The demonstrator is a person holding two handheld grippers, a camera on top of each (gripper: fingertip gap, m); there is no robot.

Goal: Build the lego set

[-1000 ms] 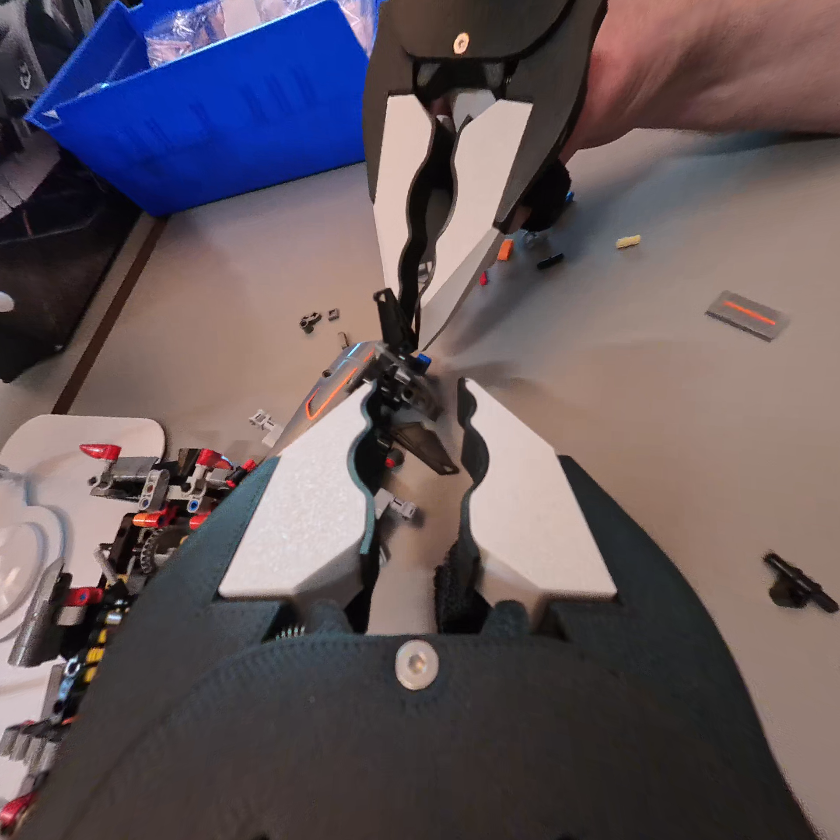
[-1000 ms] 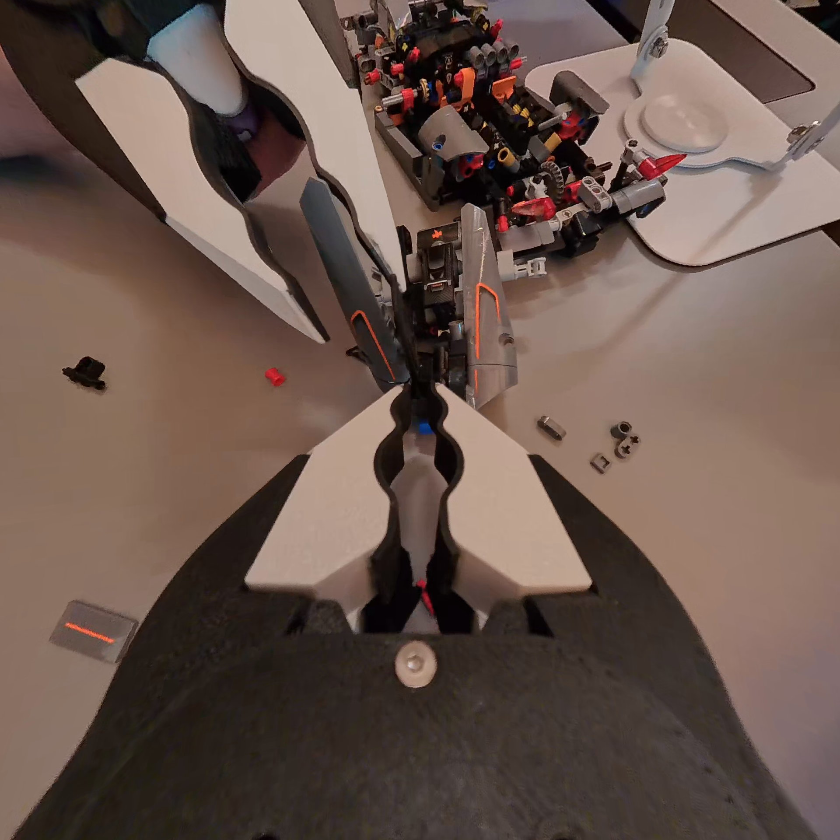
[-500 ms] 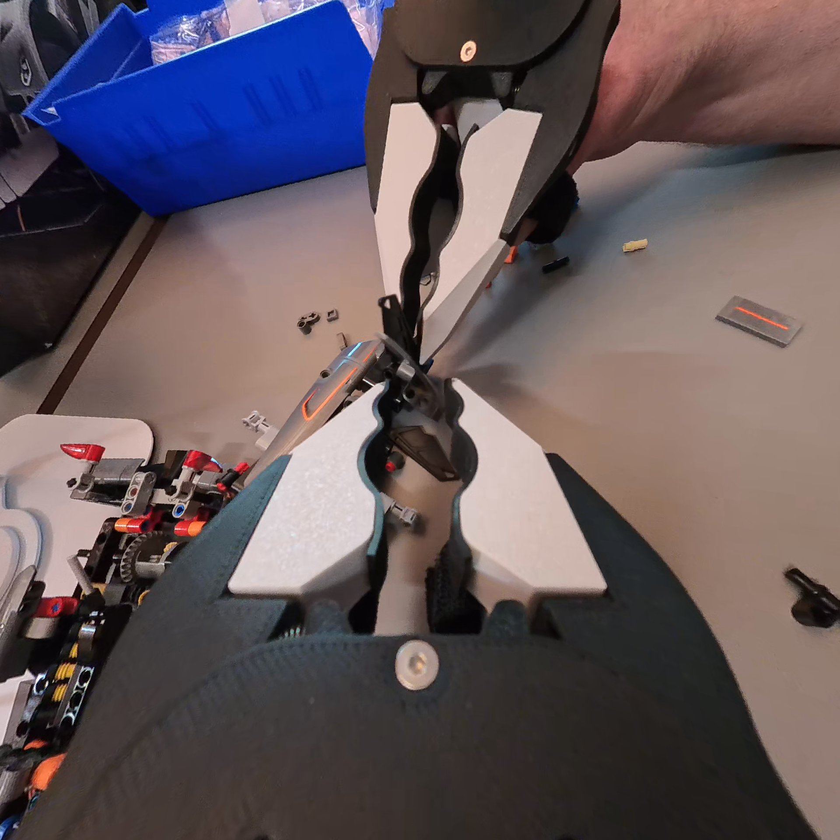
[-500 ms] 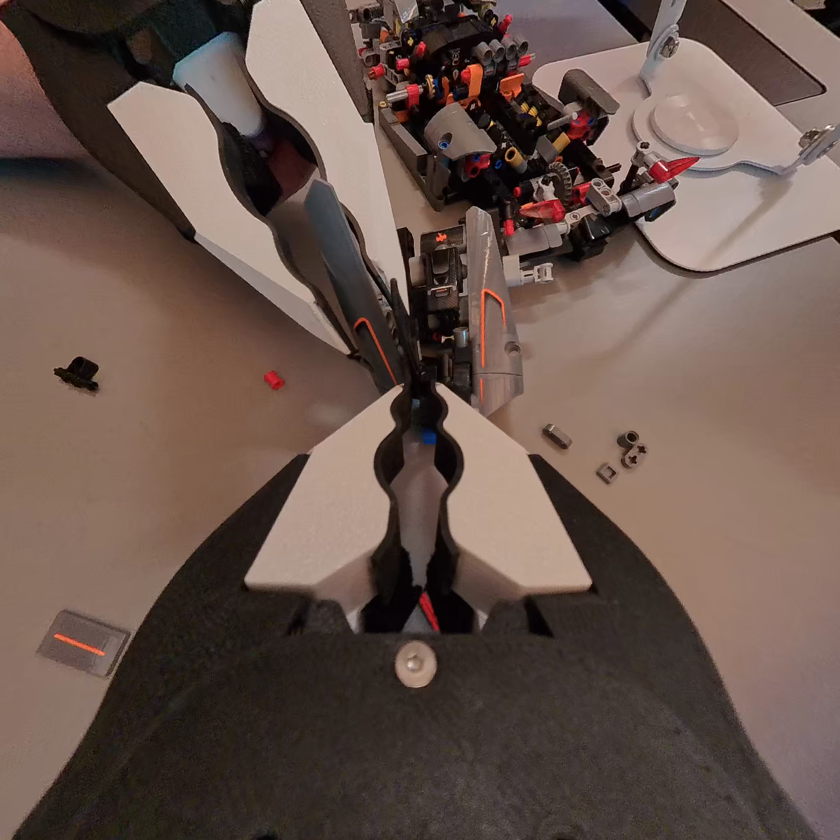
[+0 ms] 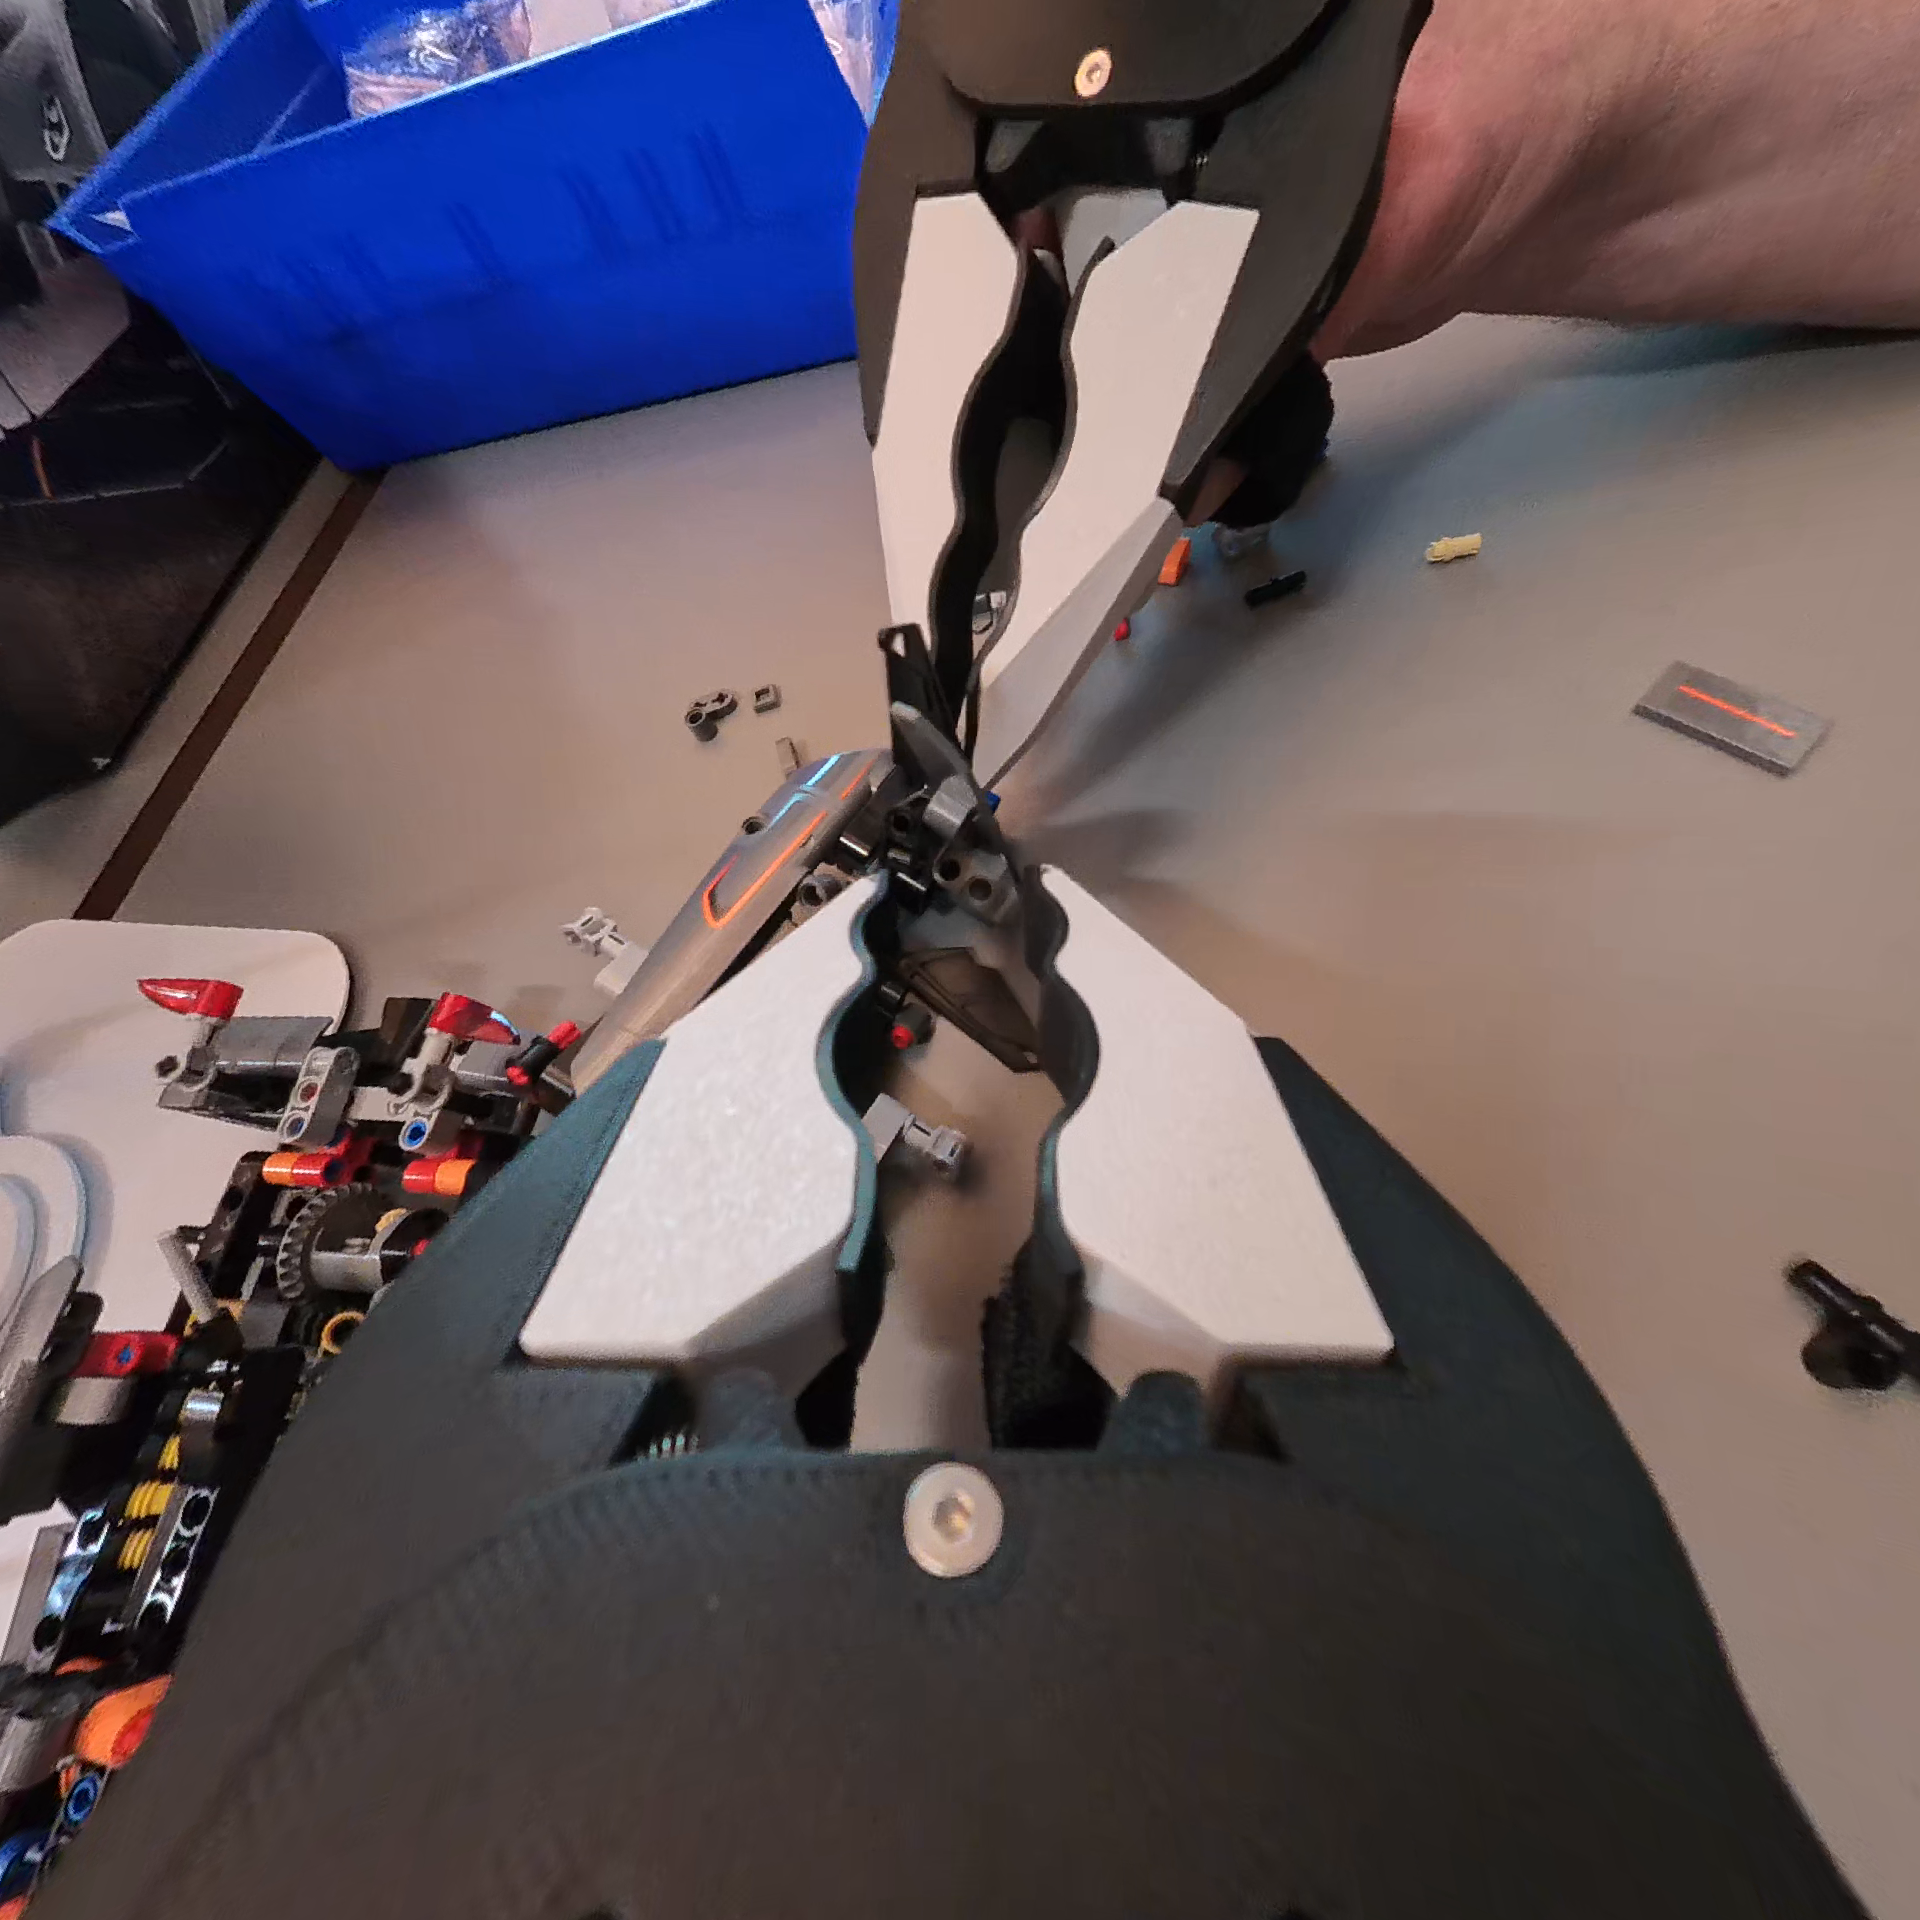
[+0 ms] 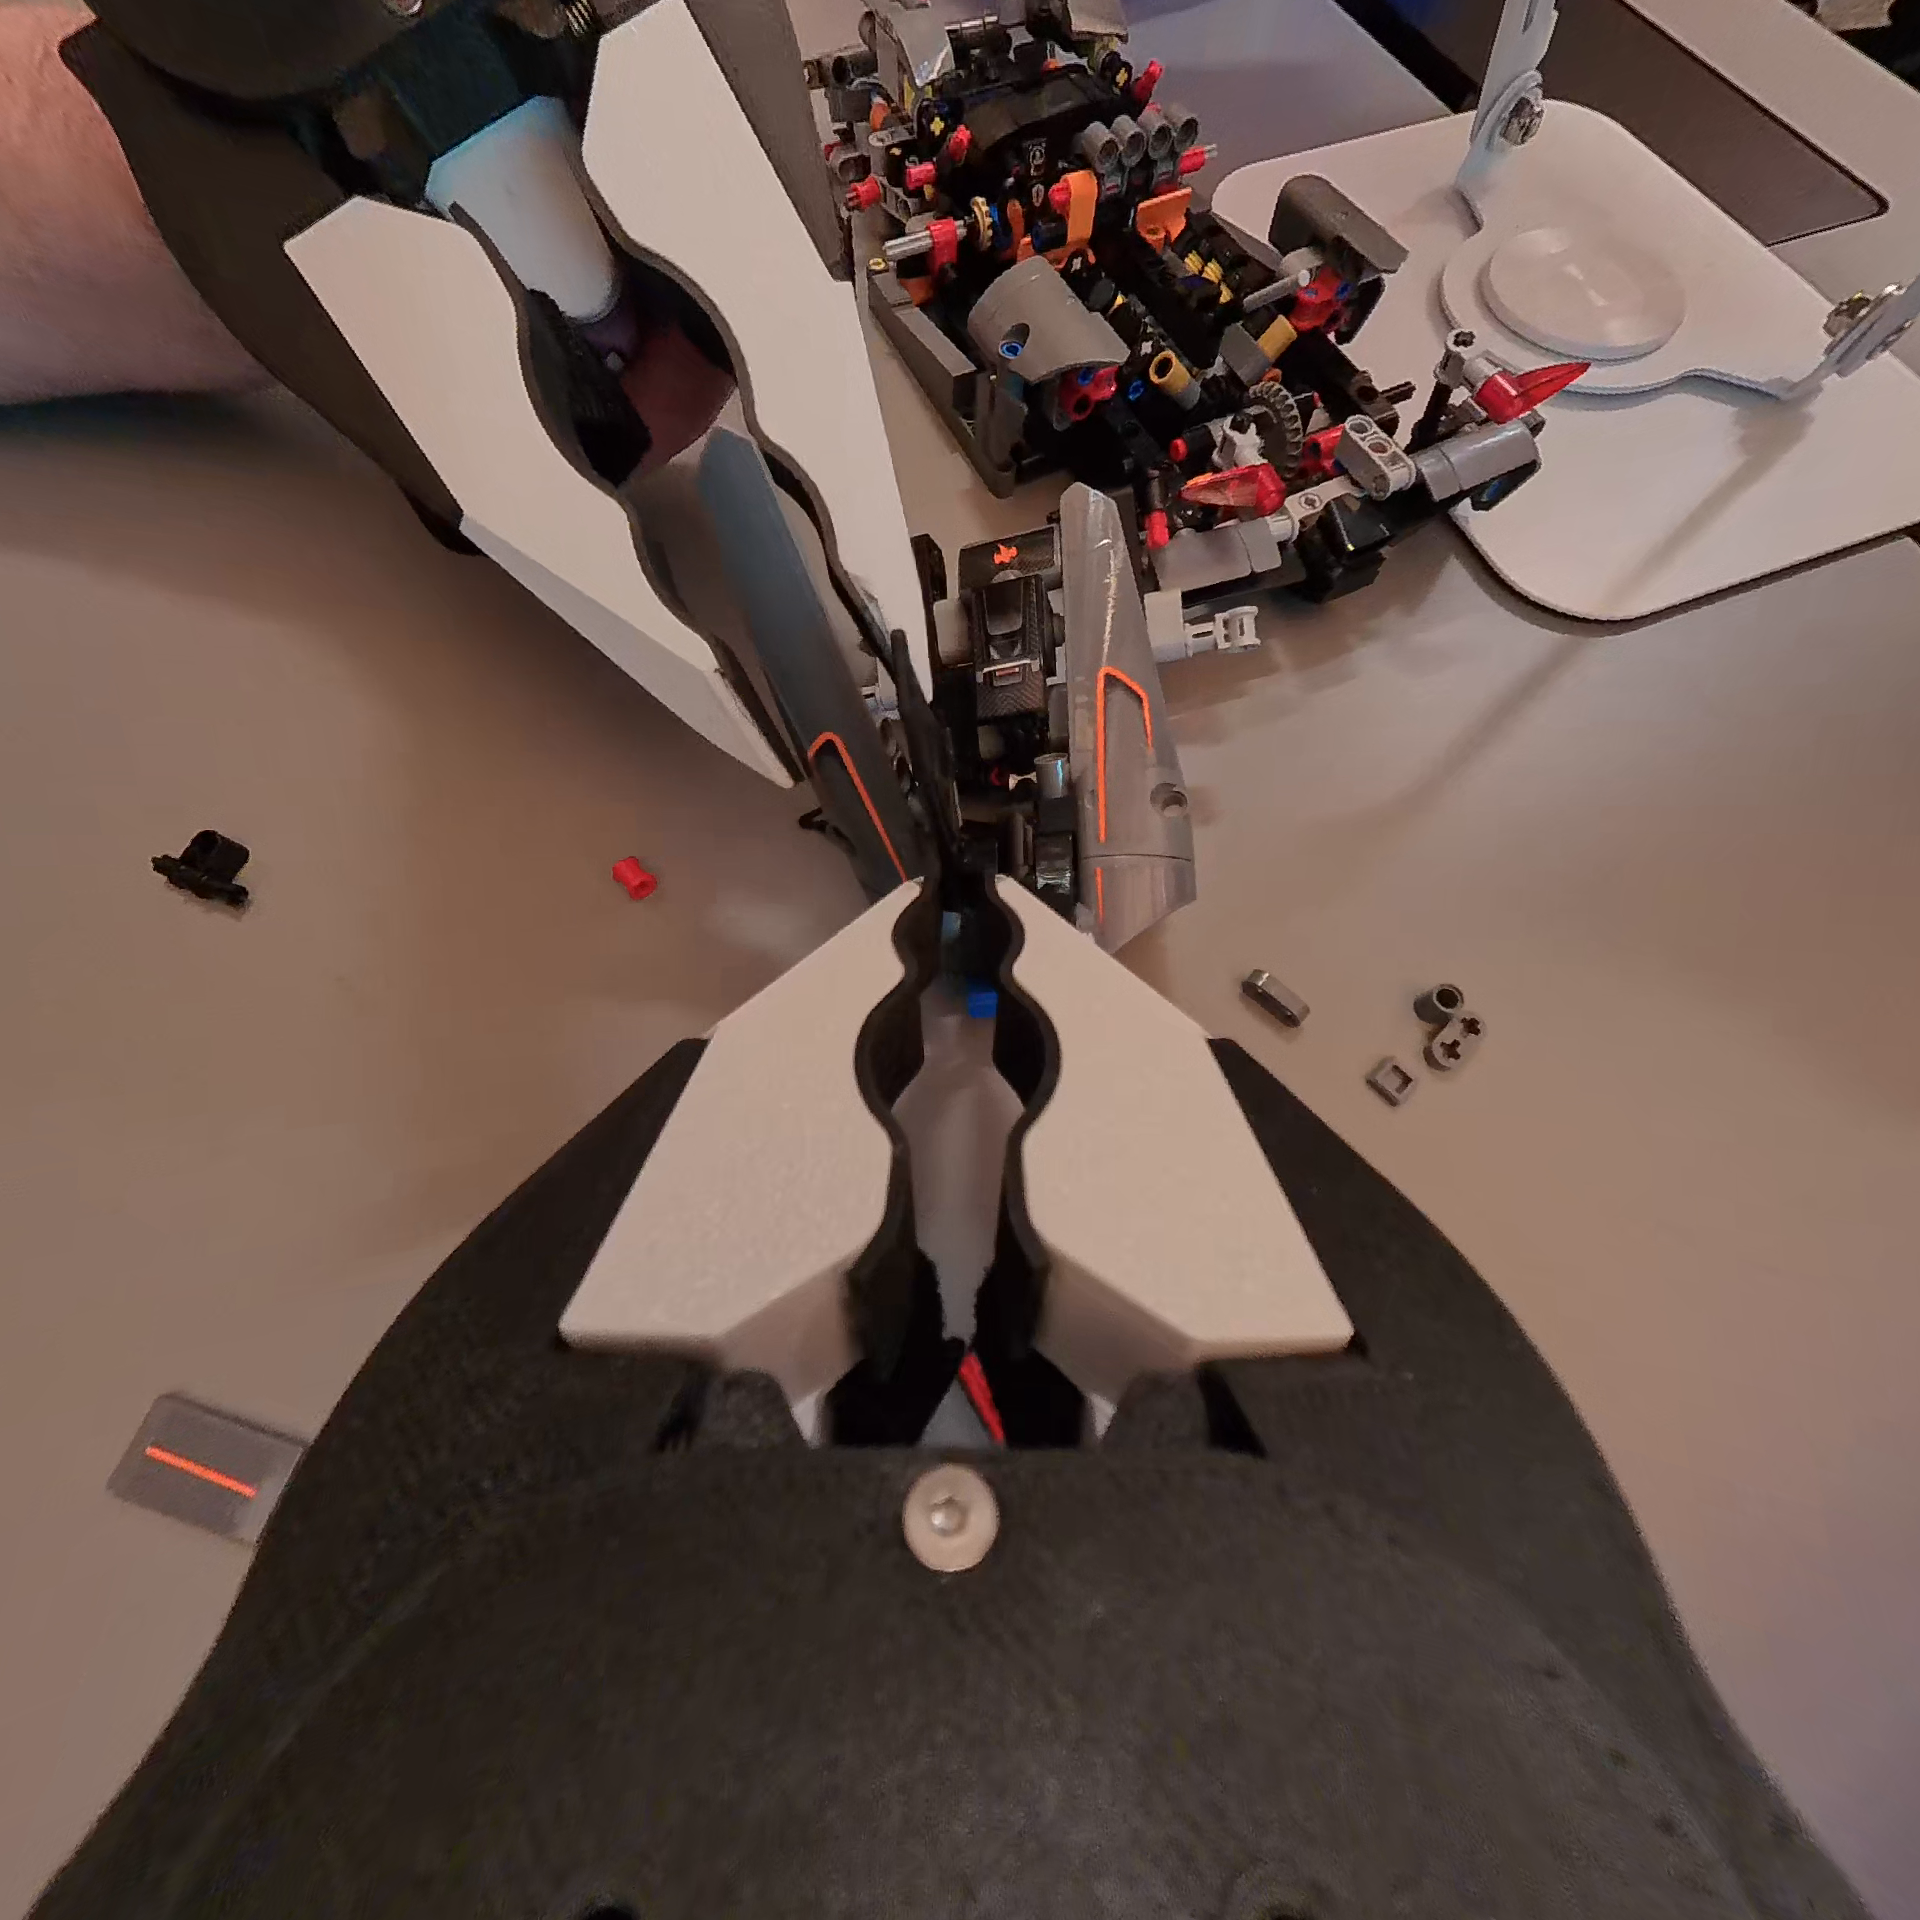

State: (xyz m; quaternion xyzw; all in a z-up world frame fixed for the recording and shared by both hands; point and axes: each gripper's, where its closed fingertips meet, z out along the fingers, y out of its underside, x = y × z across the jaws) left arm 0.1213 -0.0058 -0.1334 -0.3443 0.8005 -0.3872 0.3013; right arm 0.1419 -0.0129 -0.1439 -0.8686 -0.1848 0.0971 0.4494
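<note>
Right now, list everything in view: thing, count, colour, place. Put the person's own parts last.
Small sub-assembly: one, grey panels with orange lines, black core, table centre, between both grippers.
Large car chassis: one, multicoloured, beside the white base plate.
Blue bin: one, far table edge.
Grey tile with orange line: one, flat on table.
Red bush: one, loose.
Black connector: one, loose.
Small grey pieces: about four, clustered.
Tan pin: one, loose.
Table: grey.
Left gripper: on sub-assembly.
Right gripper: on sub-assembly.
Forearm: one, behind right gripper.
</note>
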